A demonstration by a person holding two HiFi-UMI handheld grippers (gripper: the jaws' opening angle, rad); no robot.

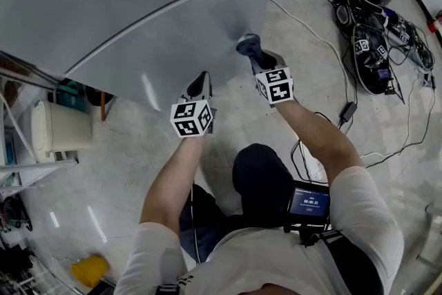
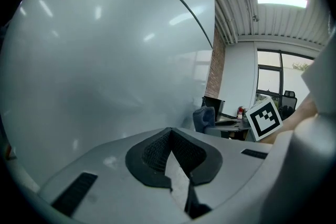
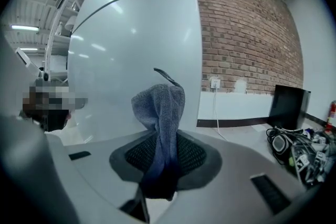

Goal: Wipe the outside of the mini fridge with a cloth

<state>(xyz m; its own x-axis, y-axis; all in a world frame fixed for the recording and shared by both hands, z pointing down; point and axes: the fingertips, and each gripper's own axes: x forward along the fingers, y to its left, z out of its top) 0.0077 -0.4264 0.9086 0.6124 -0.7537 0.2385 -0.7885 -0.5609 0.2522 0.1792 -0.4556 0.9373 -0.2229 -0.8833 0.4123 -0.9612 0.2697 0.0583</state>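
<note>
Right hand-held gripper [image 3: 157, 152] clamps the cloth [image 3: 160, 102] at the grey fridge [image 3: 131, 44], above glossy floor [image 1: 131, 176].

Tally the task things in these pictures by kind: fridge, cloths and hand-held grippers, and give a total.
Mini fridge: 1
Cloth: 1
Hand-held gripper: 2 (left hand-held gripper, right hand-held gripper)
Total: 4
</note>
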